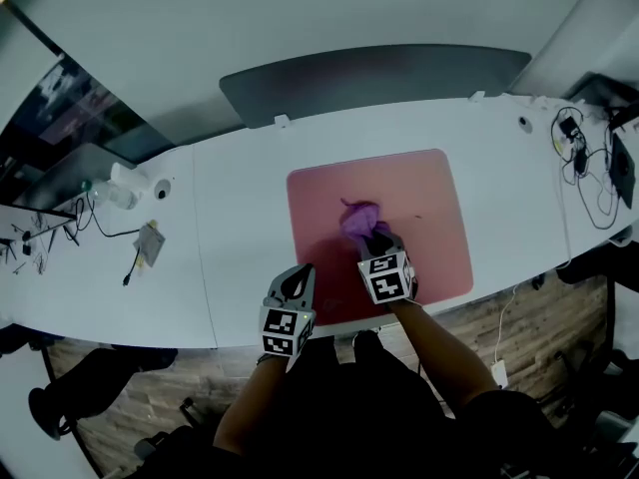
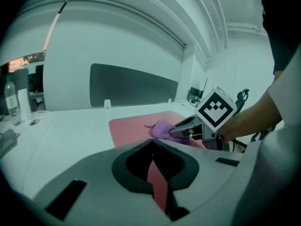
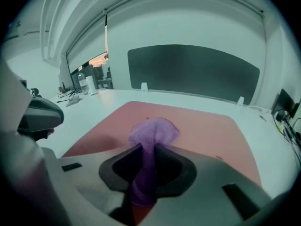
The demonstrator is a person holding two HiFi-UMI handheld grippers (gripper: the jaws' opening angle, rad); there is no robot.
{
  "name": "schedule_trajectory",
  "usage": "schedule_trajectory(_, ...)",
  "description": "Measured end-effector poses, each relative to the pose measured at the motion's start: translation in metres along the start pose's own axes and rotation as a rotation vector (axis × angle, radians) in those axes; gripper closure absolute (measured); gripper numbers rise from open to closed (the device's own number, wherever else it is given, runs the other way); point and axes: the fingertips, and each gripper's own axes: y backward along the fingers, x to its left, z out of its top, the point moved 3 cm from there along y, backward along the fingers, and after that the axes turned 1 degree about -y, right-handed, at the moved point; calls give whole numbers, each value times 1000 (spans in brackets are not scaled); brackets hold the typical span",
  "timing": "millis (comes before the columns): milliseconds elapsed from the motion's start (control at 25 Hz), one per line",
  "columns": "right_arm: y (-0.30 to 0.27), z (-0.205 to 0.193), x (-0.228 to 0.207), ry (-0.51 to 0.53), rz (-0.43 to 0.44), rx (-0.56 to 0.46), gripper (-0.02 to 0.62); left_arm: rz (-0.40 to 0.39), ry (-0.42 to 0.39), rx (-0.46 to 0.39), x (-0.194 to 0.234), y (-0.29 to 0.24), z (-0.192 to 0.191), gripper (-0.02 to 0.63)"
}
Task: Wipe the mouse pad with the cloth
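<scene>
At the desk's [image 1: 240, 228] far left end: a clear bottle [image 2: 11, 100] standing upright, plus loose black wires [image 1: 40, 233] and a small flat board [image 1: 150, 243]. All well apart from the work area.

Left gripper [image 1: 300, 272]: low at the near-left corner of the mouse pad [image 1: 429, 193], tips over the pad's left edge. Its own view shows the jaws [image 2: 151, 144] drawn together with nothing between them (only a pink sliver of pad shows through the slit behind the tips). Contact with the pad surface cannot be judged.

Mouse pad: pink, rounded corners, lying flat at desk centre, its near edge close to the desk's front edge. A dark divider panel [image 1: 379, 78] runs along the back of the desk behind it.

Cloth [image 1: 357, 216]: purple, bunched into a lump, resting on the pad near its middle, slightly left of centre.

Right gripper [image 1: 379, 239]: clamped on the cloth. Its own view shows a strip of purple fabric [image 3: 153, 131] pinched between the jaws [image 3: 146, 161], the rest spilling out ahead onto the pad.

Far right end of desk: a tangle of black cables [image 1: 589, 168].
</scene>
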Motion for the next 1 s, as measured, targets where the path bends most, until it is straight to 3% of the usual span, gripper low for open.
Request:
schedule_trajectory(400, 29, -29, -90, -34, -168, 28, 506, -53, -25, 13, -31, -23, 10, 584)
schedule_trajectory(1000, 65, -65, -183, -69, -321, 64, 506, -92, -73, 21, -66, -41, 16, 584)
